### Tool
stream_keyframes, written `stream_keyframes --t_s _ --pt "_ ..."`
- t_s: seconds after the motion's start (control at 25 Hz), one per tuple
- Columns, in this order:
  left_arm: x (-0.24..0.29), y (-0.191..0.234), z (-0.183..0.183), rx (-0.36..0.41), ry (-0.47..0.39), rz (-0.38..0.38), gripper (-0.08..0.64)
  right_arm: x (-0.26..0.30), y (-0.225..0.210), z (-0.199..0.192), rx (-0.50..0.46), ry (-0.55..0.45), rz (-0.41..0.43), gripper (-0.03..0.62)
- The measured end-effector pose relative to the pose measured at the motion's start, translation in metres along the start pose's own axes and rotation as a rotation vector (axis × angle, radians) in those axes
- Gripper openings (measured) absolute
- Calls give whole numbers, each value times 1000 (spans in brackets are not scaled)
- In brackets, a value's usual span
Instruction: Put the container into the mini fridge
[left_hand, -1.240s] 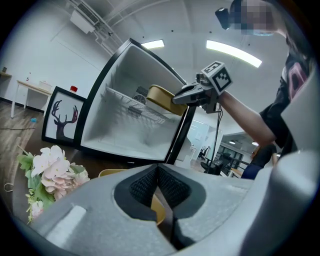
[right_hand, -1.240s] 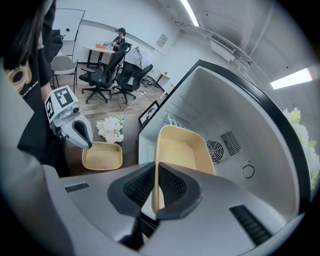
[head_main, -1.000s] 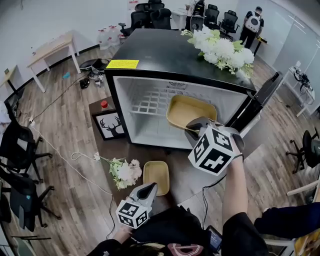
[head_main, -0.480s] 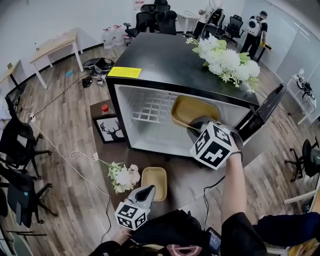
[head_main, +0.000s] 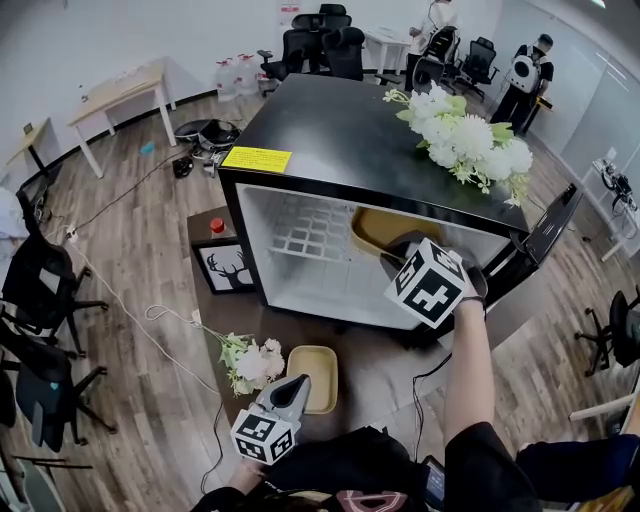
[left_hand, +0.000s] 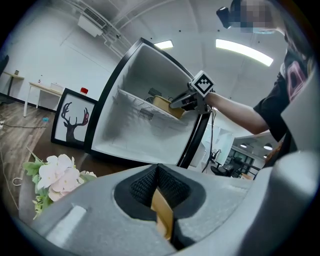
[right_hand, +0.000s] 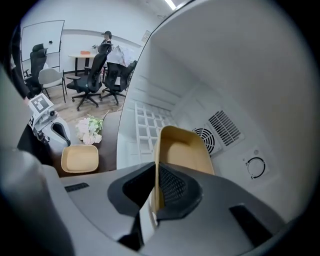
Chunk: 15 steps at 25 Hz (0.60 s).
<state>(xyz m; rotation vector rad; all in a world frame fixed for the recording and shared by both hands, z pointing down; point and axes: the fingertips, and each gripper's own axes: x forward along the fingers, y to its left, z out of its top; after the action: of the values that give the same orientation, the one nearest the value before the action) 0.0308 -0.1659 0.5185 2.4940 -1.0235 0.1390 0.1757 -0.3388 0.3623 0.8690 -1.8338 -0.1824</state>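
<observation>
Right gripper (right_hand: 154, 192) holds container (right_hand: 185, 150) inside mini fridge (head_main: 340, 125); yellow label (head_main: 256, 159) unreadable.

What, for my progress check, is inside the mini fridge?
A white wire shelf, a rear vent and a dial, plus the beige container gripped by the right gripper. The container covers part of the shelf and back wall.

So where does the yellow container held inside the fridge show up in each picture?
Head view: the container is inside the mini fridge, right of centre, just behind the right claw.
Left gripper view: small, upper centre, beside the wire shelf.
Right gripper view: centre, its rim pinched in the claw.
Shared landmark: the white wire shelf.
</observation>
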Motion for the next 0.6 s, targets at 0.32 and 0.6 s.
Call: stream_keyframes --t_s 0.32,0.6 --pt "4 13 7 -4 -20 51 9 12 -10 -5 16 28 18 28" --pt "3 20 7 -16 -30 89 9 18 -14 -4 35 17 24 29"
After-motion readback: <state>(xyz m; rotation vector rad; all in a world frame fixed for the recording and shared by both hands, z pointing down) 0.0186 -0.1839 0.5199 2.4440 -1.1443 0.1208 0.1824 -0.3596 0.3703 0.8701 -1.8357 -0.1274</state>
